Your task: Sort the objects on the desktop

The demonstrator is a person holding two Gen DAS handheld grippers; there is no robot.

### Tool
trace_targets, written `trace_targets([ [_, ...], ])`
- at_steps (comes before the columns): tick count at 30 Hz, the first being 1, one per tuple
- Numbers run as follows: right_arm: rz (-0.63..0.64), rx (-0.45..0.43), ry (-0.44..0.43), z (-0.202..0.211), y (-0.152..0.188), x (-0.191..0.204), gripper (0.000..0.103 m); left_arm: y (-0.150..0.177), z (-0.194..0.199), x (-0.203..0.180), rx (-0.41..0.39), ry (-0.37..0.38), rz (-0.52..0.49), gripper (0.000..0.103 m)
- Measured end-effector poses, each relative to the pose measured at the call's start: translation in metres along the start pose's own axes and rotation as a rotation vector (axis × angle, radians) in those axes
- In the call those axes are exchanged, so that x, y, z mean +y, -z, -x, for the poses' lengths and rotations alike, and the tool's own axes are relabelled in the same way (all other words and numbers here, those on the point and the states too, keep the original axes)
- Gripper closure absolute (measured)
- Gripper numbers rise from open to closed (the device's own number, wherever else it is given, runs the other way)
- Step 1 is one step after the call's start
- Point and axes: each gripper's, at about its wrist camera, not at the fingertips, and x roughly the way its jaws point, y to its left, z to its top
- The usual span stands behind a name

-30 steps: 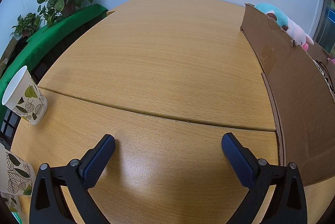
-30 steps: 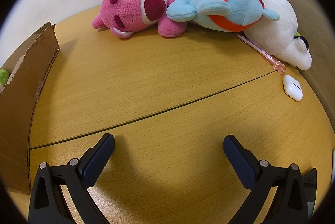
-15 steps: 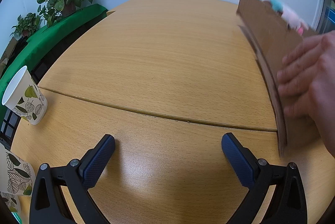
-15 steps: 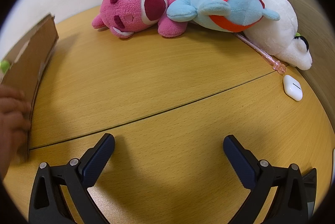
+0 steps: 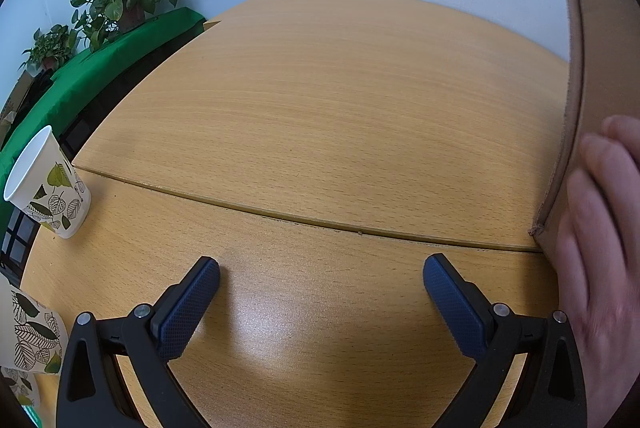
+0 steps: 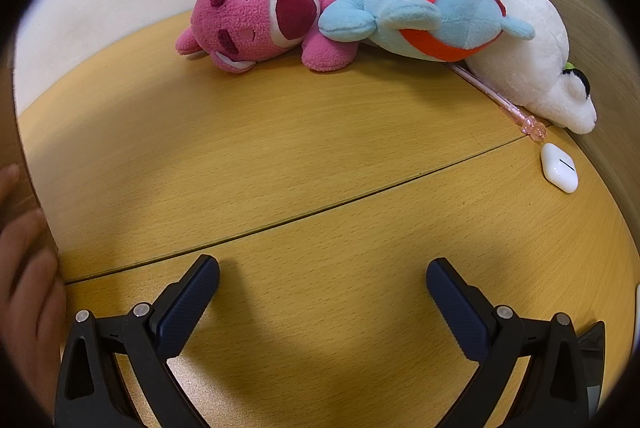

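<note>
In the right wrist view a pink plush bear (image 6: 264,16), a light blue plush with a red band (image 6: 432,12) and a white plush (image 6: 532,68) lie at the table's far edge. A pink pen (image 6: 500,100) and a white earbud case (image 6: 559,168) lie to the right. My right gripper (image 6: 322,292) is open and empty, low over the table. My left gripper (image 5: 320,288) is open and empty. A cardboard box (image 5: 600,68) stands at its right, with a bare hand (image 5: 600,248) pressed on its side. A leaf-print paper cup (image 5: 48,184) stands at the left.
The wooden table (image 5: 320,108) has a seam across it. Potted plants (image 5: 128,0) stand on a green-covered ledge at the far left. Another leaf-print cup (image 5: 28,332) is at the left edge. The hand also shows in the right wrist view (image 6: 28,288).
A bare hand came in and took hold of the cardboard box, which has moved closer and now rises higher at the edge of both views. Both grippers have stayed still.
</note>
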Motion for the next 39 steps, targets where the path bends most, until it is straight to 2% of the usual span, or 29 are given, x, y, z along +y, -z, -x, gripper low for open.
trace_targets([
  [39,0.001,0.001,-0.001,-0.0015,0.0005,0.0005,0.0,-0.0008,0.0021,0.0023,0.0,0.005,-0.007,0.0],
])
